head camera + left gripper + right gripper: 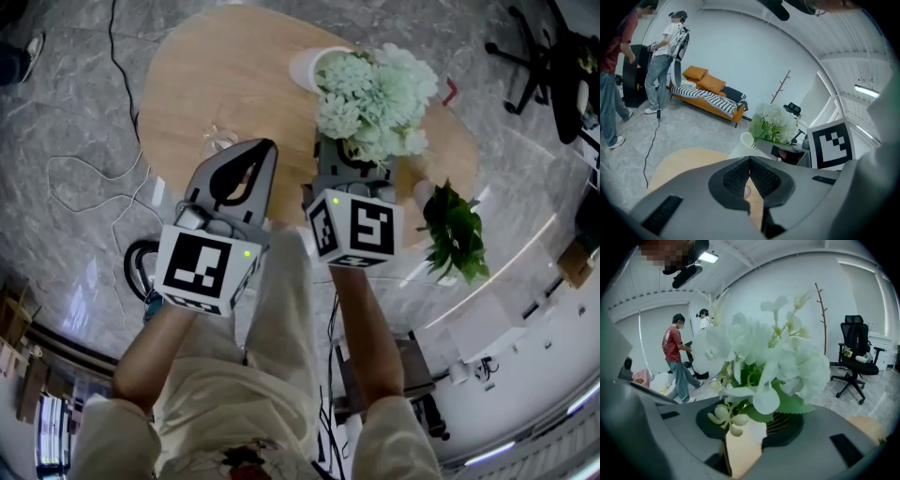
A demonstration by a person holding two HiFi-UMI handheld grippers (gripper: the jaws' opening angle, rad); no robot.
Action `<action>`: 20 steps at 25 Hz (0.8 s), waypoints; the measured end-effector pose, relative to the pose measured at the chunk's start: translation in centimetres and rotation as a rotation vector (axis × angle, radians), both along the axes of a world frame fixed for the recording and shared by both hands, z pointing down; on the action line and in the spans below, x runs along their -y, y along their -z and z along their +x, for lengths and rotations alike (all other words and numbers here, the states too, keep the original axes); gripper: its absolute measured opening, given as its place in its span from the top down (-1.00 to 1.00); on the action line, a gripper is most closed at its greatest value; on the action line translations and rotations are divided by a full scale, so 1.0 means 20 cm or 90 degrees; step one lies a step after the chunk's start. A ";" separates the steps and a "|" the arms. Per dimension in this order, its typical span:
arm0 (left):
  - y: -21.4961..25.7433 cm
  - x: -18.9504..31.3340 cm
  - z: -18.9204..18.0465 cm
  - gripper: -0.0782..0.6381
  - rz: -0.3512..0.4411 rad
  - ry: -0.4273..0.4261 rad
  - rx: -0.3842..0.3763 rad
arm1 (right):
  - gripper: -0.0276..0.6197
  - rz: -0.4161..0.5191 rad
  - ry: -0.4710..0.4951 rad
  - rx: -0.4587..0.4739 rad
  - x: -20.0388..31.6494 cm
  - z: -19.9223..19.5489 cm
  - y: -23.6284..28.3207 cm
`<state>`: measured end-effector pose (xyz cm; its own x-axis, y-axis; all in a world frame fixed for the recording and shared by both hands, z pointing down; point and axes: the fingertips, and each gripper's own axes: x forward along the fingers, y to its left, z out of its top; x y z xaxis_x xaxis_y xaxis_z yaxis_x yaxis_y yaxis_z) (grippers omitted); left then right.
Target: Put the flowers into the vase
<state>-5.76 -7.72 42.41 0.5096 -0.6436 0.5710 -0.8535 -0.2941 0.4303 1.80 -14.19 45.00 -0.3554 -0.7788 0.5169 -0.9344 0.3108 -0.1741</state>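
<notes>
Jaws on the right gripper (747,427) stood apart, with the bunch of pale green-white flowers (759,362) rising from the gap between them. Leaves and small buds lay across the left jaw, and I could see no pad pressing on a stem. Through the gap showed the bare wood of the table (225,84). The left gripper (750,161) had its jaws closed tip to tip with nothing between them. It hung over the near-left part of the table, just beside the right one.

From above, the flowers sat over the right gripper's jaw tips, toward the far right of the oval table. Their heads crowded against the right side of the white vase (307,67), which stood upright at the table's far edge. Whether any stem was inside its mouth I could not tell, since the blooms hid it. A leafy green plant (457,234) stood at the table's right edge, near the right gripper's marker cube. A small clear glass object (220,139) lay on the wood just beside the left gripper's tips.

Beyond the table, a person in a white top (663,61) and another in red (614,75) stood by an orange sofa (710,96). A black office chair (855,352) stood on the grey floor near a bare coat stand (822,319).
</notes>
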 end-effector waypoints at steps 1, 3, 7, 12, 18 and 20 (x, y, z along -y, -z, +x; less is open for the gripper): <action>0.00 0.00 0.00 0.76 0.000 -0.001 0.000 | 0.50 -0.007 0.005 -0.007 -0.01 0.00 -0.01; 0.00 -0.01 0.01 0.76 -0.001 -0.003 -0.001 | 0.46 -0.024 0.013 -0.016 -0.02 -0.01 -0.03; 0.00 -0.02 0.01 0.76 -0.001 -0.006 -0.002 | 0.41 -0.039 0.028 -0.036 -0.03 -0.02 -0.05; 0.00 -0.04 0.02 0.76 0.001 -0.006 -0.001 | 0.41 -0.057 0.026 -0.038 -0.06 0.00 -0.08; 0.01 -0.05 0.03 0.76 0.002 -0.007 -0.001 | 0.40 -0.061 0.021 -0.038 -0.09 0.01 -0.08; 0.02 -0.05 0.04 0.76 0.003 -0.008 -0.001 | 0.41 -0.063 0.018 -0.037 -0.10 0.03 -0.08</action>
